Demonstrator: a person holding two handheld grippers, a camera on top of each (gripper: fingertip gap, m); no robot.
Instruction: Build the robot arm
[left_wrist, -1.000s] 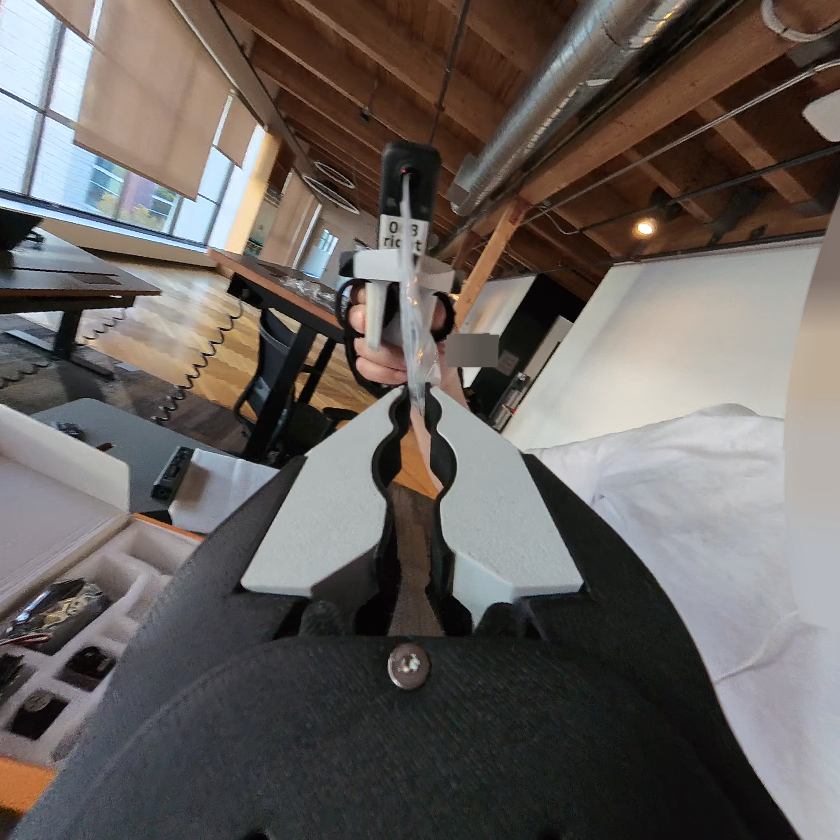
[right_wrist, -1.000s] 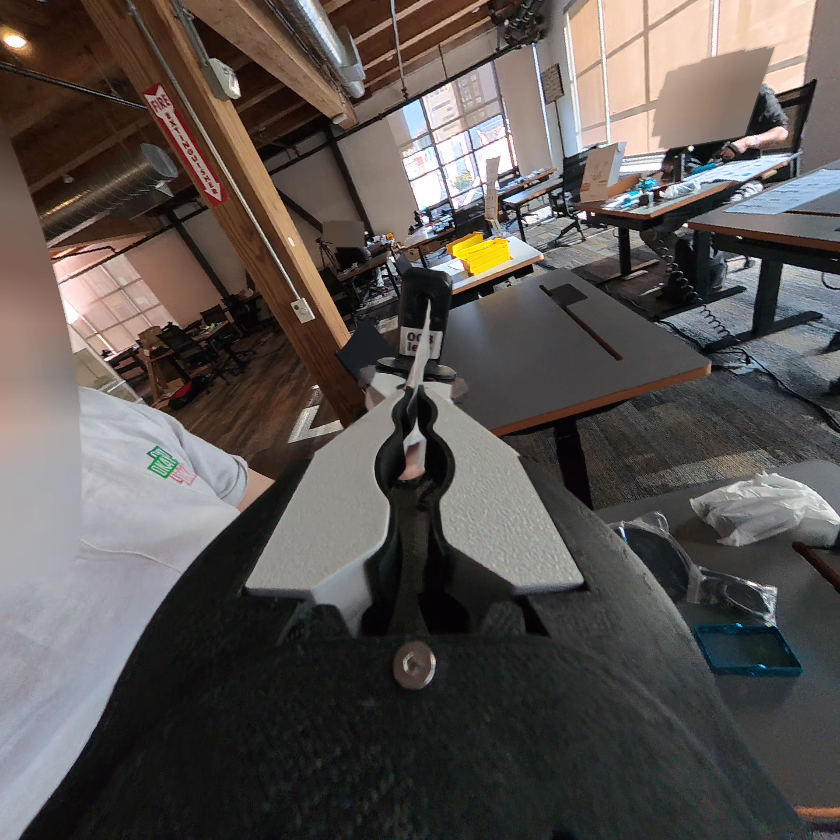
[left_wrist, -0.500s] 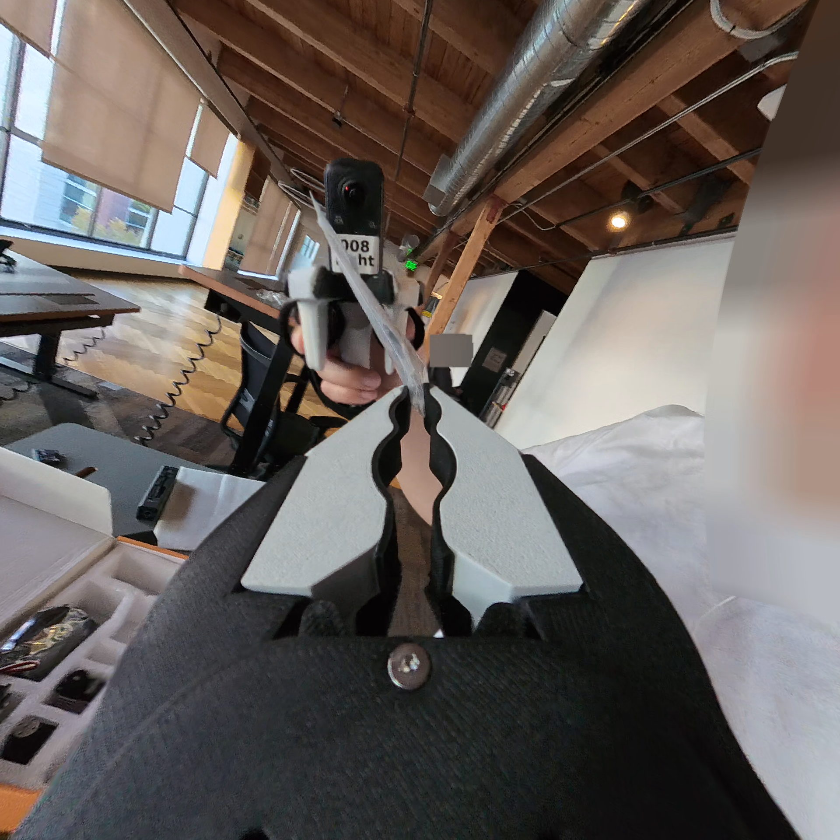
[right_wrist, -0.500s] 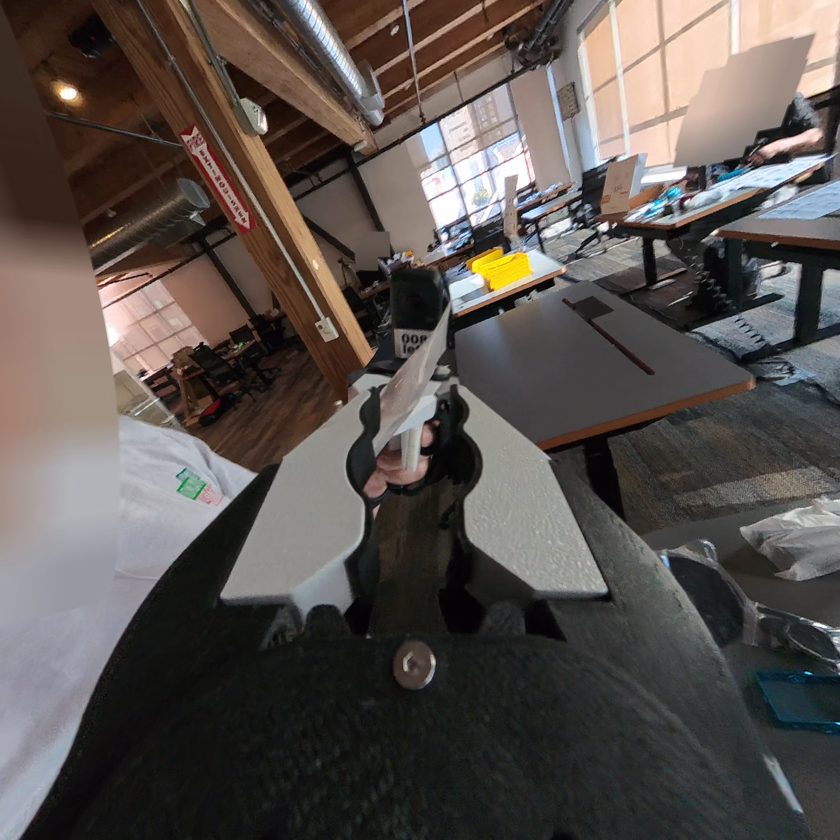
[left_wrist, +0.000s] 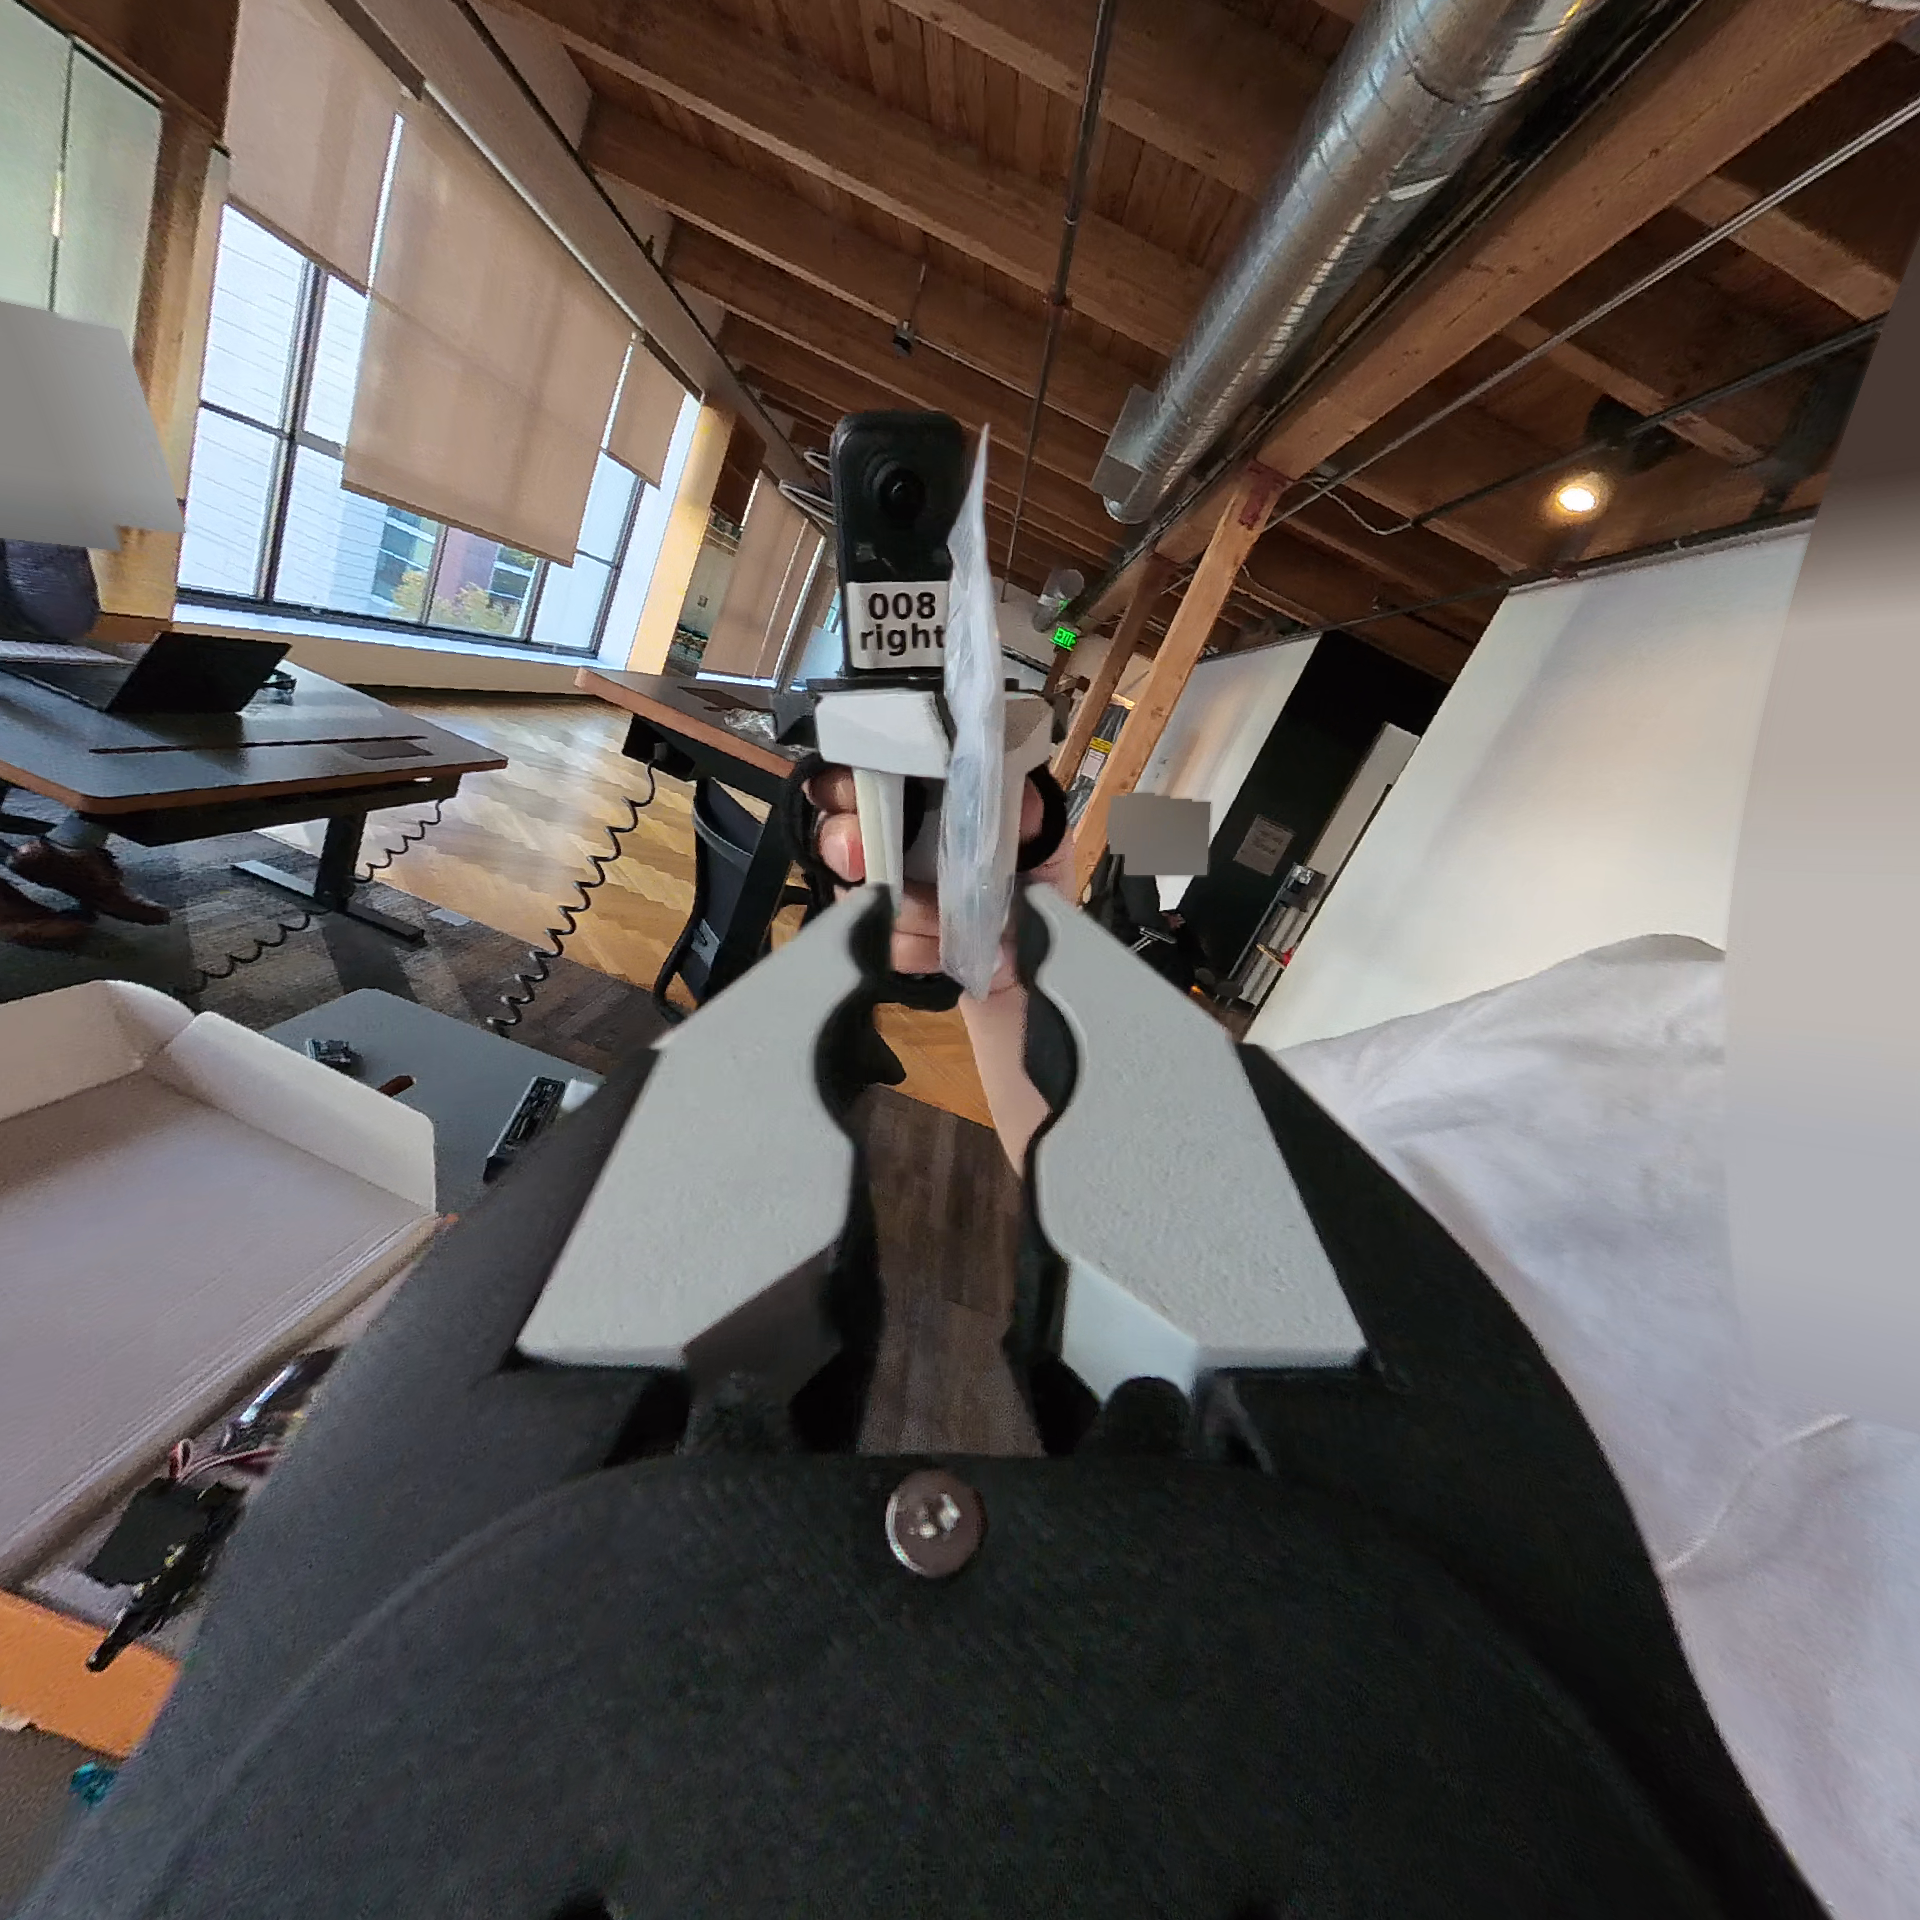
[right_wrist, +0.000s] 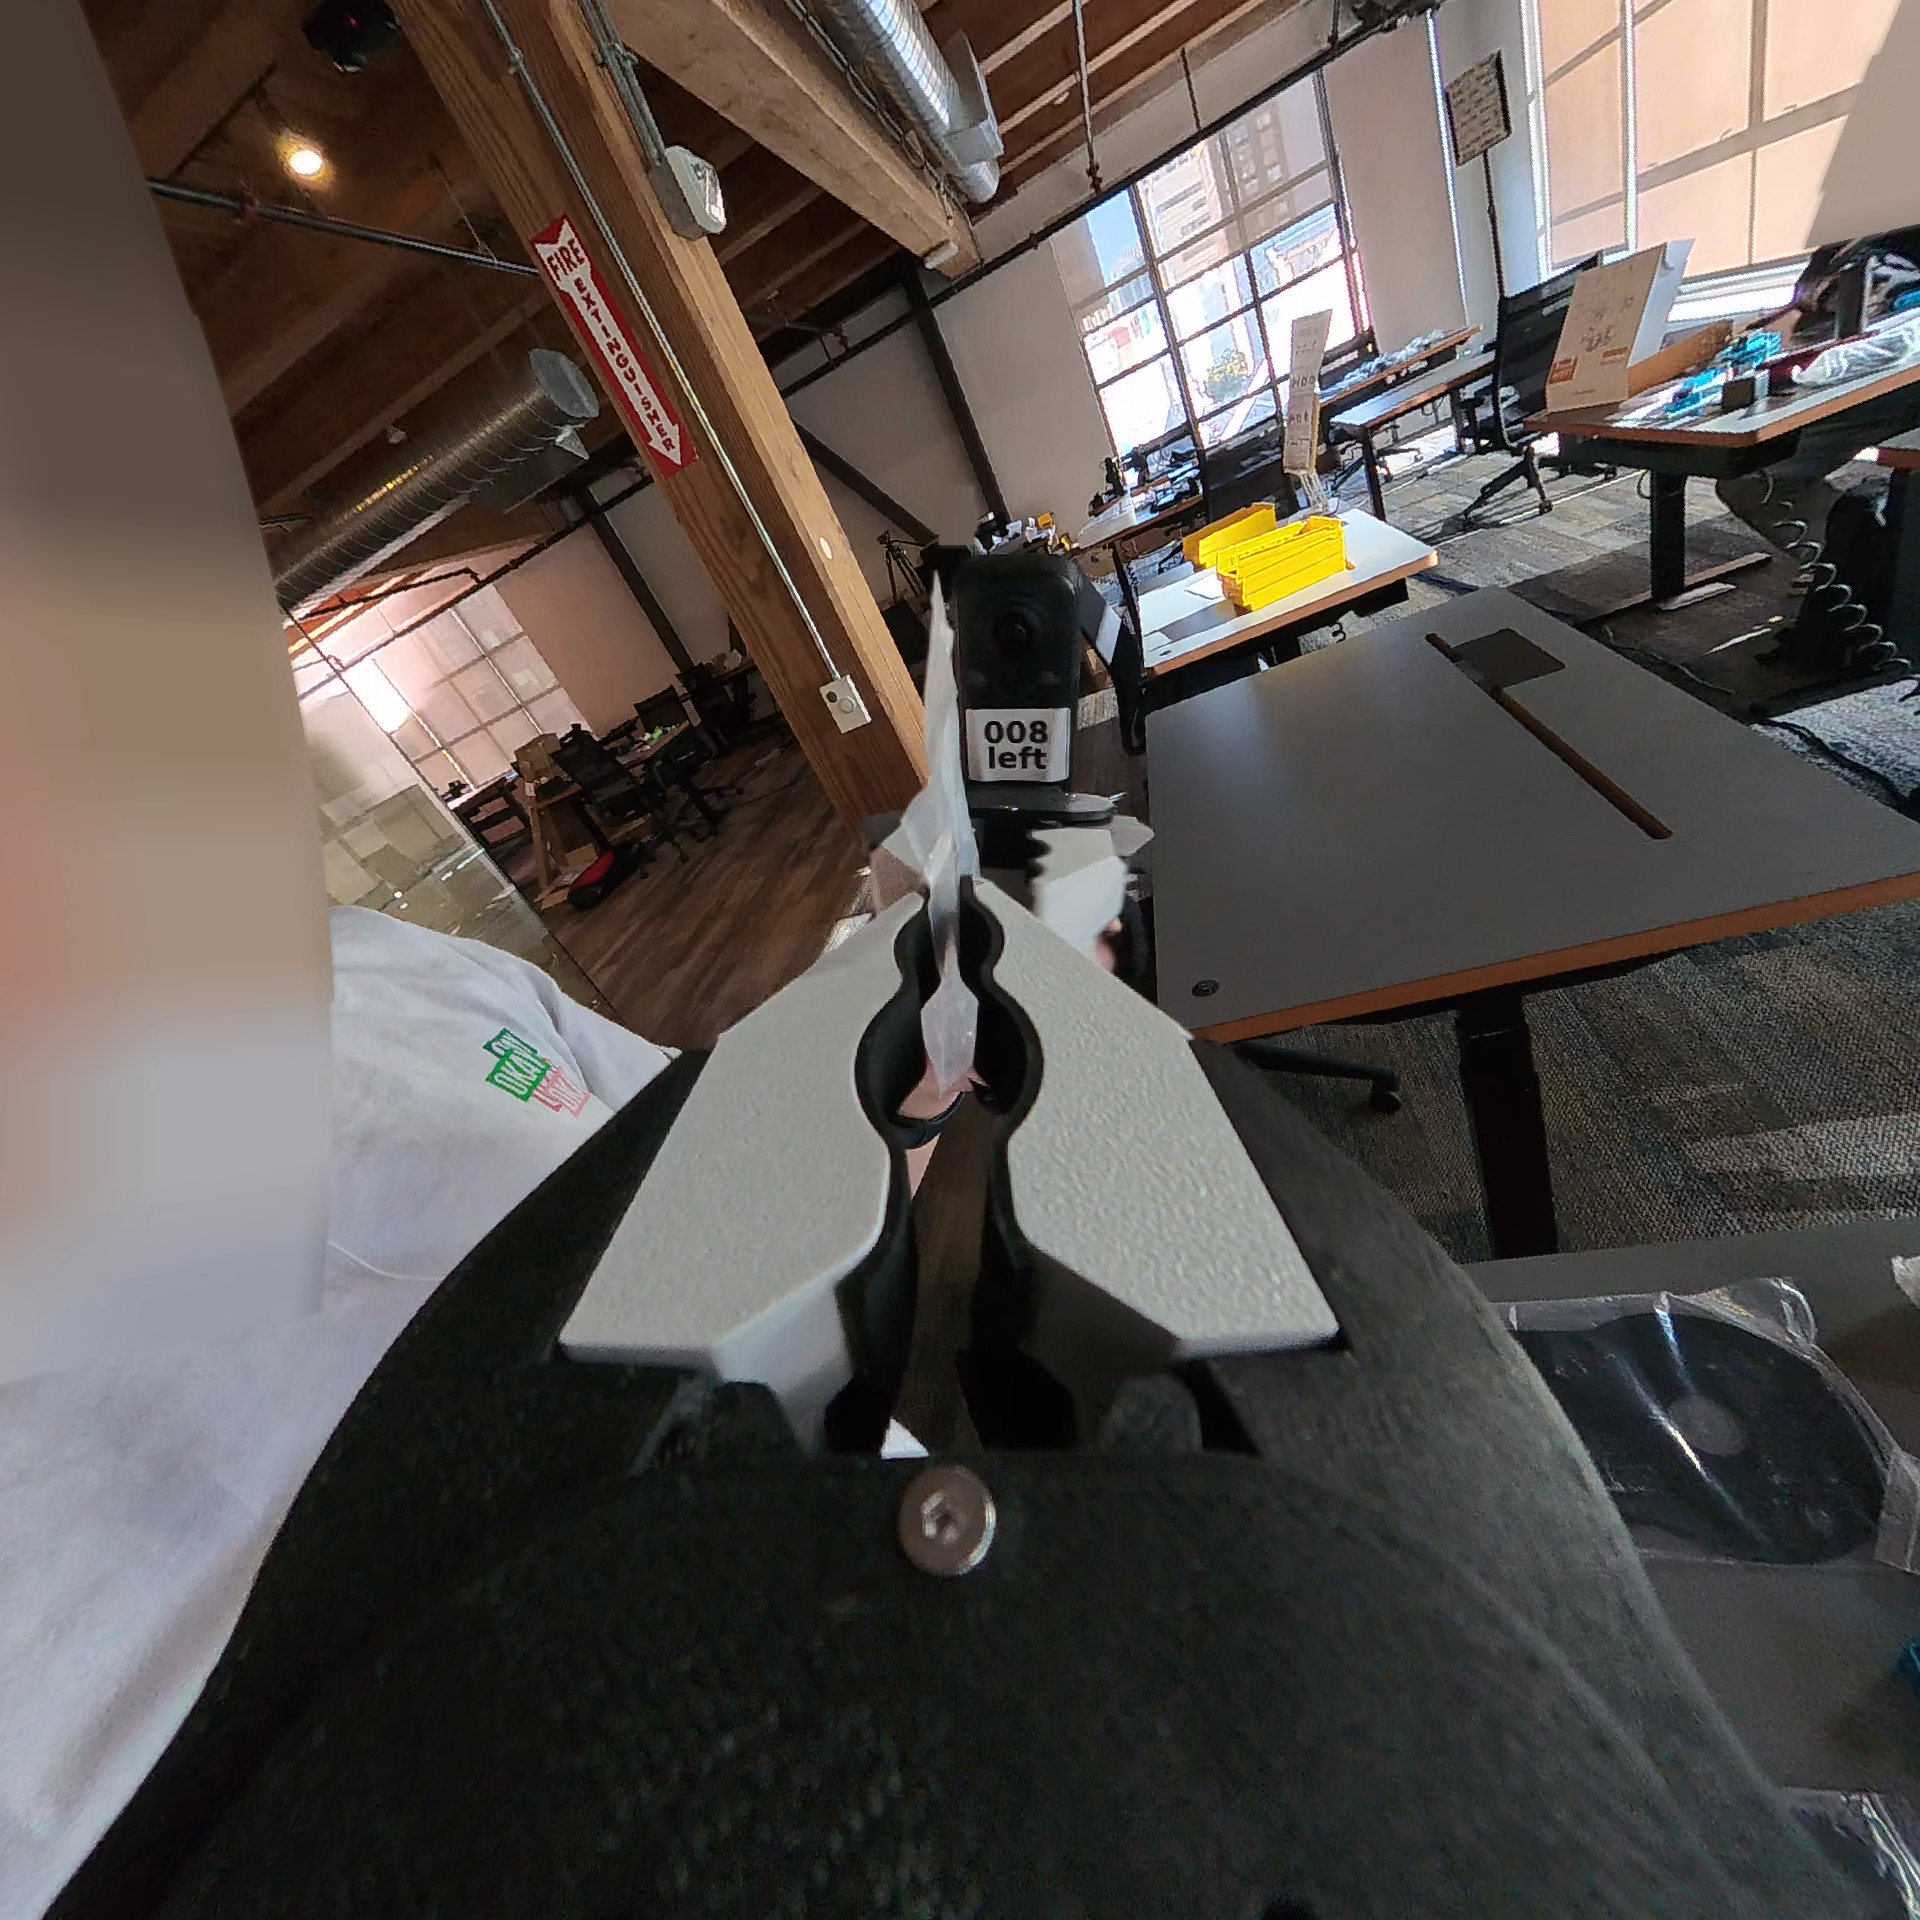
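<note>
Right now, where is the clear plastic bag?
The clear plastic bag is pinched in the right gripper, held upright in mid-air before the open left gripper.

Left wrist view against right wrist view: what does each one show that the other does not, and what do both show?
Only the left wrist view shows the open left gripper, a white cardboard box and a black laptop. Only the right wrist view shows the right gripper shut on the bag, yellow plastic bins and a bagged black disc. Both show the clear plastic bag and a white shirt.
</note>
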